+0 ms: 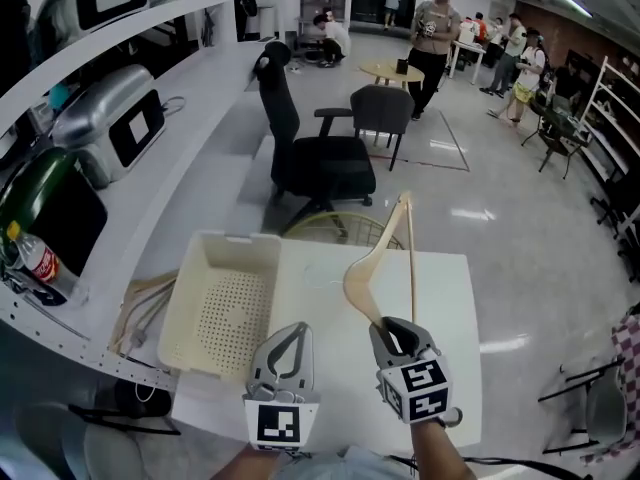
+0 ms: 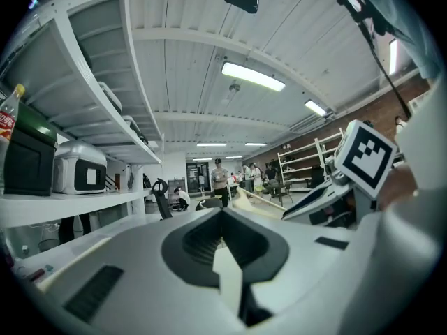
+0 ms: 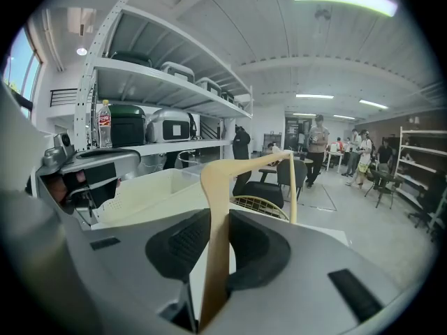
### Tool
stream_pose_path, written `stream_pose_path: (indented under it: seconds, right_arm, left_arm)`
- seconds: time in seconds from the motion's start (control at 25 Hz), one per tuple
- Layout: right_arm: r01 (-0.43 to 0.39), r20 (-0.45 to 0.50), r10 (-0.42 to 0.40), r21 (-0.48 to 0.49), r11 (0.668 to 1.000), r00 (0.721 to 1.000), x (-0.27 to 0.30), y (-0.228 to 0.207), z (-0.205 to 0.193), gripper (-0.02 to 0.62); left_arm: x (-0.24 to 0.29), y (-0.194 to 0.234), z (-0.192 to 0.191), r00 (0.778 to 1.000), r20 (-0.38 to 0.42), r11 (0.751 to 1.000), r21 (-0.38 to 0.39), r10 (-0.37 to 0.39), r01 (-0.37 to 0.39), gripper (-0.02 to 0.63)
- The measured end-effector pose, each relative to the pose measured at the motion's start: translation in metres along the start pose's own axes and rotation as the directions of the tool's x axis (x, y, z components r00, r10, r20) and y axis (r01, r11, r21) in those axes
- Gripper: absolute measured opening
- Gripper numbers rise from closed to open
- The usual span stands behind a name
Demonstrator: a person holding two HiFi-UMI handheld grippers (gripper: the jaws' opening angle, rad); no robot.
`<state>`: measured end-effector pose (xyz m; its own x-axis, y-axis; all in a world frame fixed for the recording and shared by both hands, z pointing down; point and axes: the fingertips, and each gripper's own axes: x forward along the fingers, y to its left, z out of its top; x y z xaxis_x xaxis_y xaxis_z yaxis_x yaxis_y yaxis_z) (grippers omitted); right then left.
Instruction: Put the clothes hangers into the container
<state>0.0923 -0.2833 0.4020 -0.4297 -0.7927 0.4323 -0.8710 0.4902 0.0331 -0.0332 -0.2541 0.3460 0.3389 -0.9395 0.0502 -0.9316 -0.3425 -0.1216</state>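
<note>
Clamping the hanger (image 1: 360, 271) by its end, the right claw (image 1: 390, 326) is pointing it away; the container (image 1: 230, 253) is lying leftward, nearer the shut, empty left claw (image 1: 293, 330).

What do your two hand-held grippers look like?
The left hand-held gripper and the right hand-held gripper look the same: light grey shells with two jaws that curve in to a pointed tip, and dark ribbed pads inside. Each has a cube at the back with black-and-white square markers.

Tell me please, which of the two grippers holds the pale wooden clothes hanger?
The right gripper: its jaws clamp the hanger, while the left gripper holds nothing.
</note>
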Motion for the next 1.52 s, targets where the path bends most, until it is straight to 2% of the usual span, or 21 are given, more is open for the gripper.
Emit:
stream_pose_path:
  seconds: [0.16, 0.32, 0.44, 0.64, 0.84, 1.12, 1.28, 1.52]
  right_arm:
    - [-0.015, -0.005, 0.015, -0.002, 1.0, 1.0, -0.002, 0.005, -0.004, 0.089]
    - [-0.044, -0.007, 0.044, 0.002, 0.999, 0.999, -0.01, 0.007, -0.012, 0.089]
    - [-0.074, -0.006, 0.074, 0.001, 0.997, 0.997, -0.017, 0.01, -0.014, 0.089]
    - [-0.141, 0.005, 0.141, 0.006, 0.99, 0.99, -0.025, 0.029, -0.025, 0.089]
    - [-0.194, -0.008, 0.195, 0.018, 0.981, 0.981, -0.017, 0.053, -0.035, 0.089]
    - [-0.202, -0.004, 0.202, -0.006, 0.979, 0.979, -0.003, 0.076, -0.022, 0.089]
    - [-0.176, -0.017, 0.176, -0.01, 0.984, 0.984, 0.021, 0.106, -0.015, 0.089]
    - [-0.076, -0.038, 0.077, 0.017, 0.997, 0.996, 0.048, 0.145, 0.003, 0.089]
  left_arm:
    - [-0.004, 0.001, 0.002, 1.0, 0.009, 1.0, 0.001, 0.014, -0.014, 0.012]
    - [-0.013, -0.008, 0.0, 1.0, -0.003, 0.999, 0.038, 0.026, -0.026, 0.012]
    - [-0.023, -0.013, 0.005, 0.998, -0.013, 0.998, 0.018, 0.061, -0.06, 0.012]
    - [-0.047, -0.014, 0.001, 0.991, -0.043, 0.991, 0.033, 0.129, -0.128, 0.012]
    - [-0.069, 0.003, -0.01, 0.983, -0.074, 0.983, 0.088, 0.169, -0.162, 0.012]
    - [-0.082, 0.032, -0.011, 0.978, -0.068, 0.98, 0.053, 0.195, -0.192, 0.012]
    - [-0.085, 0.07, -0.023, 0.984, -0.05, 0.985, 0.031, 0.168, -0.167, 0.011]
    - [-0.085, 0.123, -0.031, 0.998, -0.022, 0.998, 0.025, 0.053, -0.052, 0.012]
